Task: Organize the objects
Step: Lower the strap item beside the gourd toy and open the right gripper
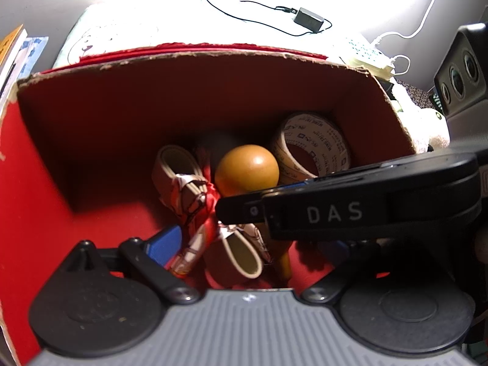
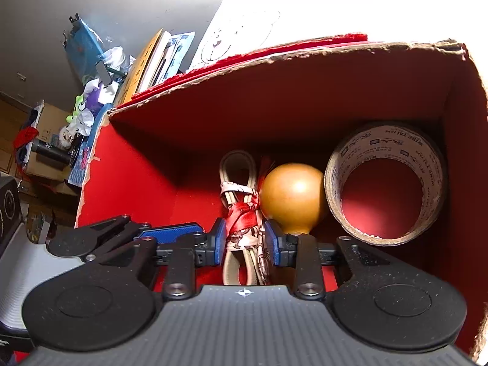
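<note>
A red cardboard box (image 1: 195, 70) holds a cream strap bundle tied with a red patterned scarf (image 2: 244, 216), a wooden maraca (image 2: 292, 195) and a tape roll (image 2: 387, 152). My right gripper (image 2: 245, 239) reaches into the box, and its blue pads (image 2: 219, 238) press on both sides of the scarf-tied bundle. In the left wrist view its black body (image 1: 335, 210) crosses from the right over the maraca (image 1: 247, 167). My left gripper (image 1: 250, 244) stands wide open above the bundle (image 1: 195, 195), with one blue finger (image 1: 166, 241) showing and the other hidden behind the right gripper.
The box walls close in on all sides, with torn upper edges (image 2: 335, 50). Behind the box lie a white cloth (image 1: 122, 30), a black adapter with cable (image 1: 308, 18) and a white power strip (image 1: 366, 58). Books (image 2: 152, 61) and clutter (image 2: 82, 116) stand to the left.
</note>
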